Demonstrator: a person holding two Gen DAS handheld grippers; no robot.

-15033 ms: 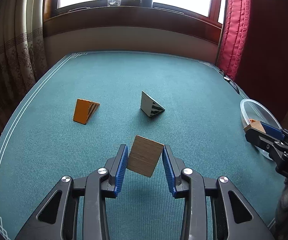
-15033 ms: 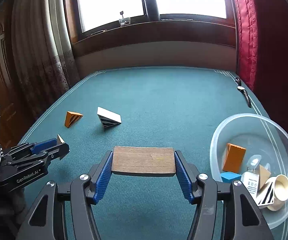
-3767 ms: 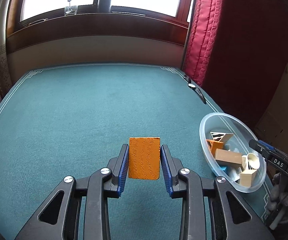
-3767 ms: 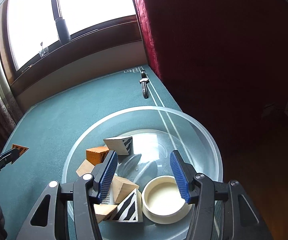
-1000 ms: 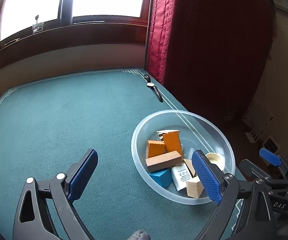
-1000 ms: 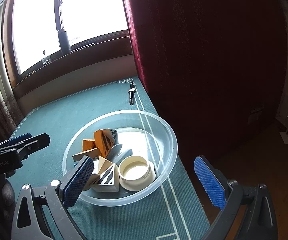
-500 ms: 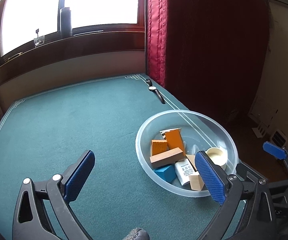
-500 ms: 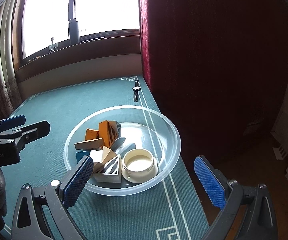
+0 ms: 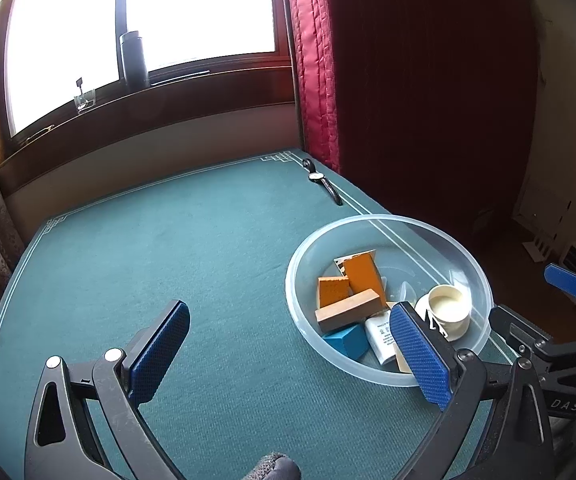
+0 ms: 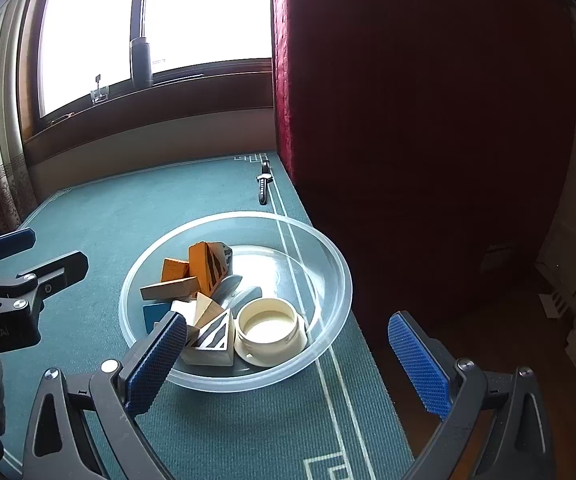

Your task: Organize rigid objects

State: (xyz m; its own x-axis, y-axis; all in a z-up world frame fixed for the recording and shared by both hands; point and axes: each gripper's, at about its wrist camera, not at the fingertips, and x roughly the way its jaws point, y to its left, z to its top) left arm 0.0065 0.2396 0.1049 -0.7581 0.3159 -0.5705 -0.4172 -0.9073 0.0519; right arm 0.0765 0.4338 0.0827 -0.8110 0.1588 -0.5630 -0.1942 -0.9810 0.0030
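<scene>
Hovering above the green felt counter (image 9: 191,248), the left gripper (image 9: 288,348) has its blue-padded fingers (image 9: 159,344) spread wide with nothing between them. The right gripper (image 10: 288,356) is likewise gaping and empty, its left finger (image 10: 155,356) overlapping the near rim of the clear plastic bowl (image 10: 328,264), its other finger out past the counter's edge.

The bowl sits at the counter's right edge and holds all the blocks. Nearest in the right wrist view lie a white wedge with black stripes (image 10: 211,340) and a cream round lid (image 10: 269,330) with its open side up. Behind them a blue block (image 9: 346,340) and a white labelled box (image 9: 380,334) rest under a brown wooden bar (image 9: 348,310), whose long axis runs across the bowl, roughly left to right. Further back, an orange block (image 9: 332,290) and an orange striped wedge (image 10: 207,266) lean upright together.

Beyond the bowl, a wristwatch (image 9: 324,184) lies stretched along the counter's border line, pointing toward the window sill, where a dark flask (image 9: 133,60) stands.
</scene>
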